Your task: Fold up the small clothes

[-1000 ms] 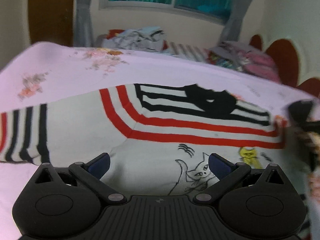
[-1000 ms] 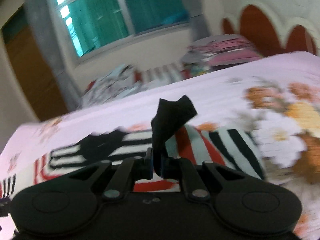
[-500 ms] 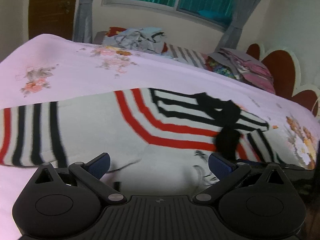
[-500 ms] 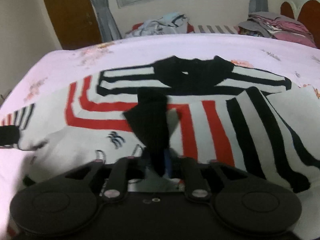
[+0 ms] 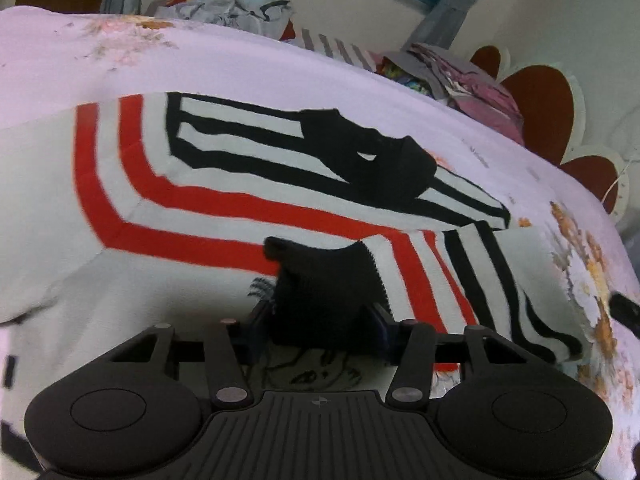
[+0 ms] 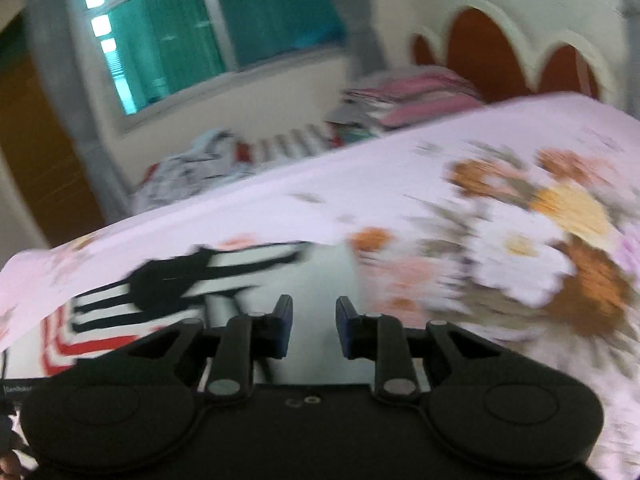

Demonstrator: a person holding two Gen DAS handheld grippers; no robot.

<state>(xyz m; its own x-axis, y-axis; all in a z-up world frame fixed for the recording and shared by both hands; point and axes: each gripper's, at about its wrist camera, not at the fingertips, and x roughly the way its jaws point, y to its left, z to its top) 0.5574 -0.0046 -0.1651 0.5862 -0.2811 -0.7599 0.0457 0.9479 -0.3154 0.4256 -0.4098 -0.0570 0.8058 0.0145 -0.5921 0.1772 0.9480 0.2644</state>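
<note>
Currently left gripper [image 5: 326,322] fingers pinch black sleeve cuff [image 5: 324,276] over sweater [image 5: 200,208] mid-bed [image 5: 280,64]; right gripper [image 6: 313,326] fingers spread, empty. Sleeve fold in hand; next, lay cuff flat across chest.

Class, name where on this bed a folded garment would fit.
Bare pink floral bedsheet lies between the striped knit sweater and the far clothes piles. The middle is crowded: the left tongs grip its black cuff.
</note>
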